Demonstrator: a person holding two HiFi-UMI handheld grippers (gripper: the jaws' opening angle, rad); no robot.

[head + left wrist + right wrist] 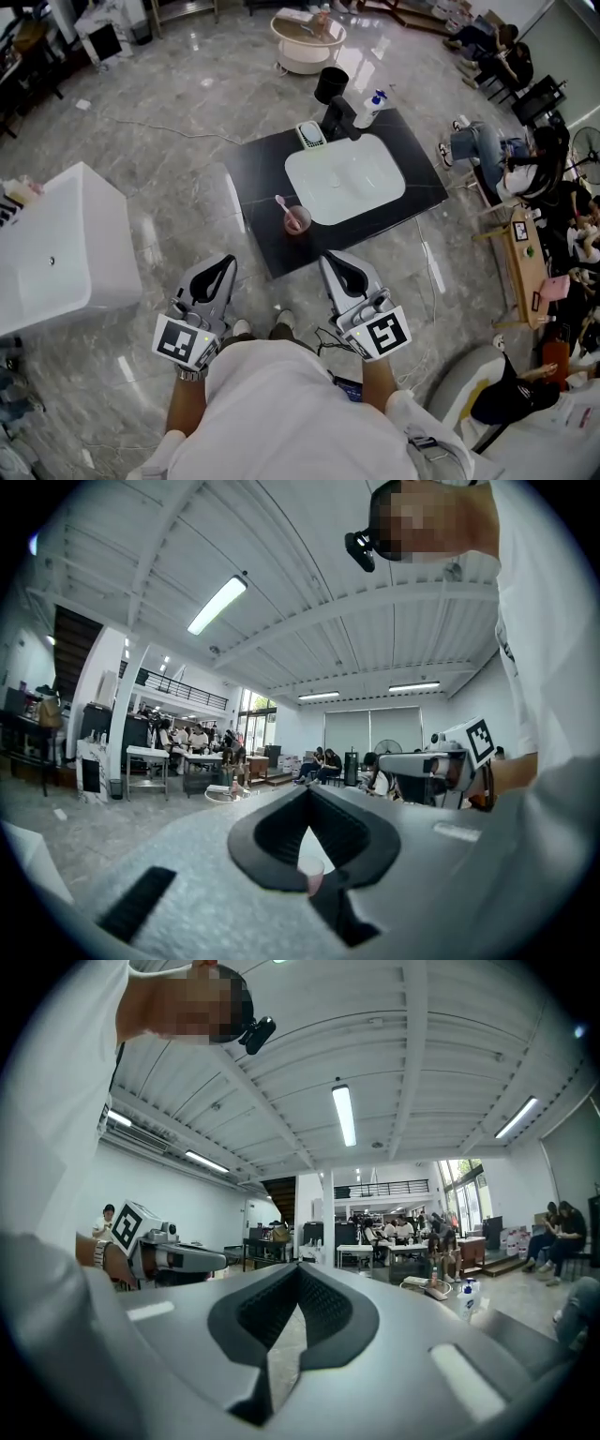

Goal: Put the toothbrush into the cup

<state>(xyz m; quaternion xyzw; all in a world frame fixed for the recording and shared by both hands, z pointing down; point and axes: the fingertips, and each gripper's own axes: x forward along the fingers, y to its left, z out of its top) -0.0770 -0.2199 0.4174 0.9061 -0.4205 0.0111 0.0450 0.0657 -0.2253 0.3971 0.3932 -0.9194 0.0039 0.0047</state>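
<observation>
Toothbrush point(282, 203) is already seen leaning out of the cup point(296, 221), near the table point(258, 169)'s front-left corner. Left hand-held gripper point(228, 260) and right hand-held gripper point(328, 256) are clenched on nothing, well back. Cup could probably be tipped if bumped.

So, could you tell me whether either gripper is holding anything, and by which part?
Nothing is held: the left gripper and right gripper are both shut and empty. The toothbrush stands in the cup.
</observation>
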